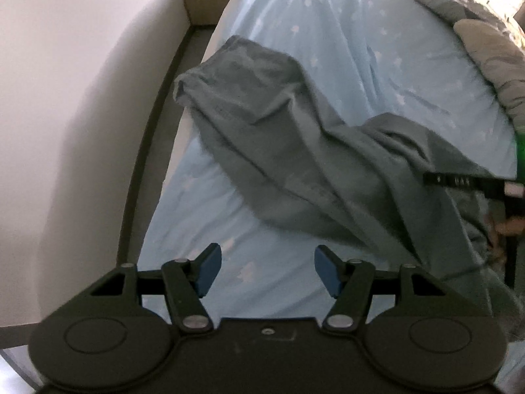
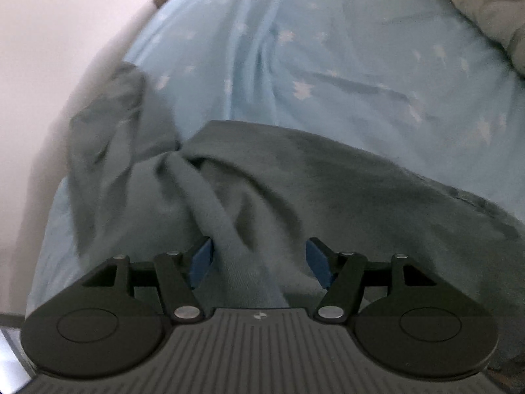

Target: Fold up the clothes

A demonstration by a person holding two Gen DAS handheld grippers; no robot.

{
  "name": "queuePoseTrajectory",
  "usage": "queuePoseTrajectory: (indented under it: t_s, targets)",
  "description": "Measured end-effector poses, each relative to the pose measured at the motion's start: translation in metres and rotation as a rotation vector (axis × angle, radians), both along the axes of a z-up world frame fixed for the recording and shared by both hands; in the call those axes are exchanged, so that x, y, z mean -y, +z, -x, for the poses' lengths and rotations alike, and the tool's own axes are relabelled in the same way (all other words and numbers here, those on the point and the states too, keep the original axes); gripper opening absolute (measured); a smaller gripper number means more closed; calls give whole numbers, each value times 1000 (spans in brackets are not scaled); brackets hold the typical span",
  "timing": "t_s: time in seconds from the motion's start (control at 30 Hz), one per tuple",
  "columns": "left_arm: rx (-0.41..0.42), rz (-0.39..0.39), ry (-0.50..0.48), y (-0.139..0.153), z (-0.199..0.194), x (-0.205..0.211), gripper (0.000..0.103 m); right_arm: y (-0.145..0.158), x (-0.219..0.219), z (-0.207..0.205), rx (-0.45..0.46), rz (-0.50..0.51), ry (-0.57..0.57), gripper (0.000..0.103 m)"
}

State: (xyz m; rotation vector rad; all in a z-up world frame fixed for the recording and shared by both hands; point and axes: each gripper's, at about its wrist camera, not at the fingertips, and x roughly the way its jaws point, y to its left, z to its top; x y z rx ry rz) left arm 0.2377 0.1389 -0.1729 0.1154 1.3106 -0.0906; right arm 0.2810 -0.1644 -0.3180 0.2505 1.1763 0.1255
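Garment (image 1: 295, 151), grey-green, soft knit, lies crumpled in a diagonal heap on the bed, no neat fold yet; judged early, nearly all folding left. Left: pale wall (image 1: 65, 98), dark bed frame (image 1: 147, 151), then light blue sheet (image 1: 328, 32) with small white star print, wrinkled. Left tool (image 1: 267, 271) released, blue pads wide apart, hovering over bare sheet just short of the cloth. Right tool (image 2: 259, 264) also released, jaws spread, a twisted ridge of cloth running between them, not pinched. Far right: grey quilted blanket (image 1: 485, 52), puffy.
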Motion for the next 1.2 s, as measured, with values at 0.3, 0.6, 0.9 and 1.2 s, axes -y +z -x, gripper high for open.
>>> queuePoseTrajectory:
  t_s: [0.3,0.6,0.9,1.2]
  targets:
    - [3,-6,8,13,-2,-9,60,-4,-18,5,-51,-68,57,5]
    - [20,53,63,35,13,8,60,78,-89,116,190,29,477,4]
    - [-72,60,62,3,45,27,60,56,-152,248,179,140,980,4]
    - [-247,95,87,-71,62,17,60,12,-169,294,88,292,1076,5]
